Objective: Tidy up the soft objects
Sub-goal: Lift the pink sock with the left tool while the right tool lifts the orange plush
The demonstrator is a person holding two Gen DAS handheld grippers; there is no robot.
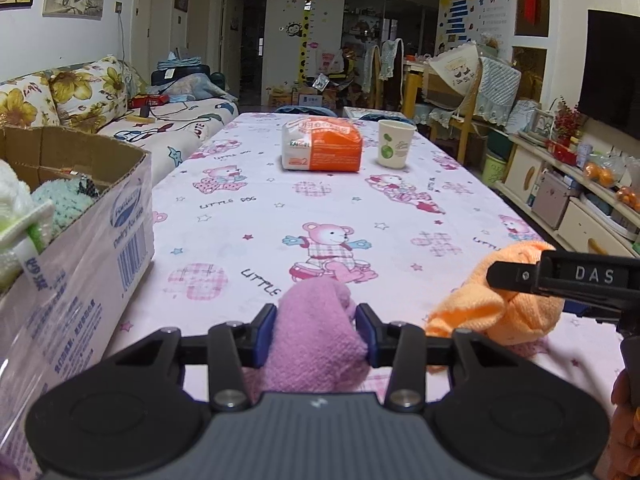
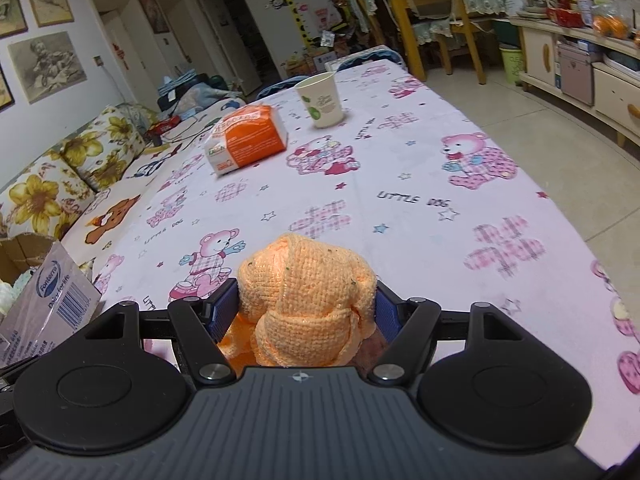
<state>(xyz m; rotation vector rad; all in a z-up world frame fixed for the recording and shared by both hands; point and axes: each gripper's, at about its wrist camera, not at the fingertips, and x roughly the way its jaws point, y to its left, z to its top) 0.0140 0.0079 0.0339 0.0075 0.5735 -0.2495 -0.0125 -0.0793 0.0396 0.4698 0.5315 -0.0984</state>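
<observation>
My left gripper [image 1: 316, 332] is shut on a purple knitted cloth [image 1: 320, 336] low over the table. My right gripper [image 2: 306, 304] is shut on a knotted orange knitted cloth [image 2: 308, 292]; the orange cloth [image 1: 496, 304] and the right gripper's finger also show at the right of the left wrist view. A cardboard box [image 1: 92, 240] stands at the left, holding a teal cloth [image 1: 64, 200] and a white-green soft item [image 1: 16, 216]. The box corner also shows in the right wrist view [image 2: 48, 300].
The table has a pink bear-print cloth [image 1: 320, 200]. An orange-white tissue pack [image 1: 322, 146] and a paper cup [image 1: 394, 144] stand at the far end; both show in the right wrist view, pack [image 2: 248, 138], cup [image 2: 322, 98]. A floral sofa [image 1: 80, 92] runs along the left.
</observation>
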